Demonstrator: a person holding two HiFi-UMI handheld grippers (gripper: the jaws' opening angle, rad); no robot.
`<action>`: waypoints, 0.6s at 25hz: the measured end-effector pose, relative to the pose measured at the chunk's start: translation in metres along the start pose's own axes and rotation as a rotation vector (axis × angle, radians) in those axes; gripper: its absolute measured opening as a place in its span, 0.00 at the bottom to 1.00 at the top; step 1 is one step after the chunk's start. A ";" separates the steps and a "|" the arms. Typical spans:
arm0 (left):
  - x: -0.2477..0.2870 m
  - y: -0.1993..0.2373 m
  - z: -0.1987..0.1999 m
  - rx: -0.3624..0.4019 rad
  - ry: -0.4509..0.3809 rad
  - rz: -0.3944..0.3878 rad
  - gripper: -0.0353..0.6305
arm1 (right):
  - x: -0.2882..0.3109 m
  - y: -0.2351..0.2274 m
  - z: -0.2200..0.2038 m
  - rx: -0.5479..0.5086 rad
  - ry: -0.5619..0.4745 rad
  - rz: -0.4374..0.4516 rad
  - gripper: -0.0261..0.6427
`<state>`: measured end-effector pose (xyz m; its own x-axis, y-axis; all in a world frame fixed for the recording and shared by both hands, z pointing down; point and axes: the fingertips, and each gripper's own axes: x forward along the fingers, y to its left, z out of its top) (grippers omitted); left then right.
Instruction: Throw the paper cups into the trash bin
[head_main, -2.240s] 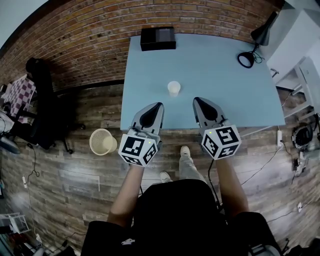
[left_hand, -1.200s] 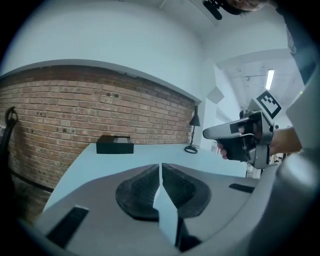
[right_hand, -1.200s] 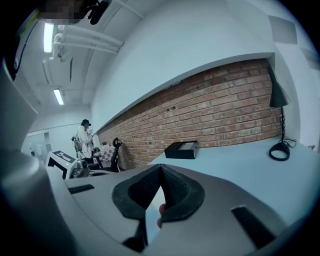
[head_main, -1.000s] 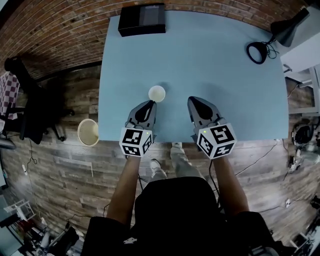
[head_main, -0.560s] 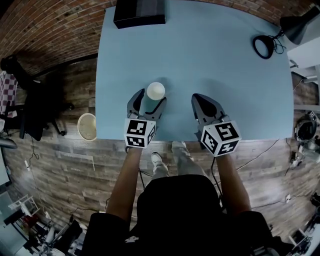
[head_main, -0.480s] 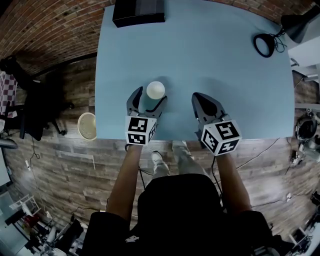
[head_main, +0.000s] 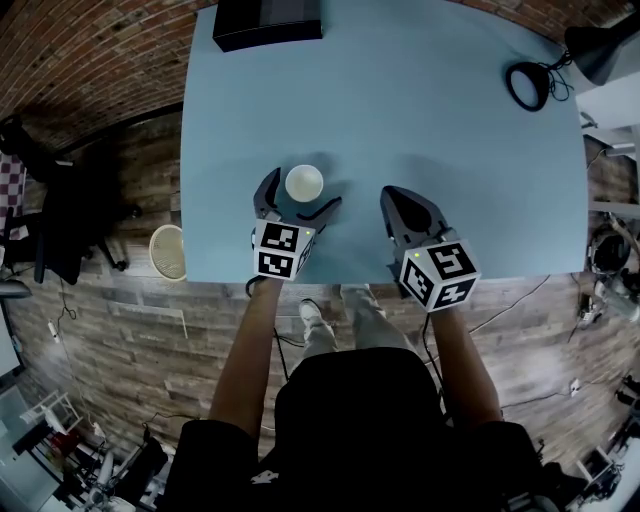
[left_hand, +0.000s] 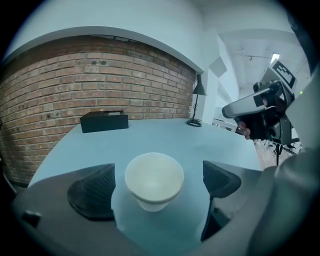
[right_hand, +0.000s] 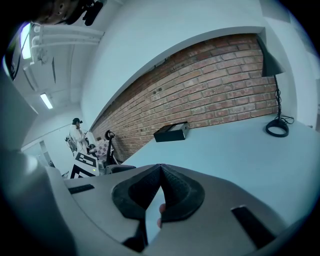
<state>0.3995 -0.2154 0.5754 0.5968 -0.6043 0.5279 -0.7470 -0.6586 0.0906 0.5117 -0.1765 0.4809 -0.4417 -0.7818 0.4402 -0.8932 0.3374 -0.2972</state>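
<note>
A white paper cup (head_main: 304, 183) stands upright on the light blue table (head_main: 450, 130), near its front left corner. My left gripper (head_main: 303, 194) is open, and its jaws have just been opening. In the left gripper view the cup (left_hand: 154, 179) sits between the two pads (left_hand: 92, 192), with a gap on each side. My right gripper (head_main: 396, 197) hovers shut over the table to the cup's right, and its pads meet with nothing between them (right_hand: 160, 169). A round wicker trash bin (head_main: 166, 252) stands on the wooden floor left of the table.
A black box (head_main: 267, 20) lies at the table's far left edge. A black desk lamp (head_main: 588, 45) and its ring base (head_main: 527, 87) sit at the far right. A black chair (head_main: 50, 205) stands beyond the bin, and a brick wall (head_main: 90, 60) runs behind.
My left gripper went from shut to wide open and moved forward and down until its jaws stand either side of the cup. The right gripper stayed shut and sank a little.
</note>
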 end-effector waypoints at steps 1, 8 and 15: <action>0.001 -0.001 0.000 -0.004 0.000 -0.009 0.87 | 0.001 -0.001 -0.001 0.001 0.002 -0.001 0.04; 0.006 -0.001 -0.006 0.012 0.048 -0.019 0.76 | 0.002 -0.002 -0.005 0.009 0.019 -0.002 0.04; 0.008 0.001 -0.005 0.038 0.047 0.007 0.60 | 0.006 -0.004 -0.009 0.012 0.026 0.009 0.04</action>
<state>0.4024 -0.2183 0.5840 0.5760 -0.5881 0.5678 -0.7393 -0.6711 0.0550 0.5117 -0.1778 0.4924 -0.4521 -0.7647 0.4592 -0.8881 0.3379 -0.3116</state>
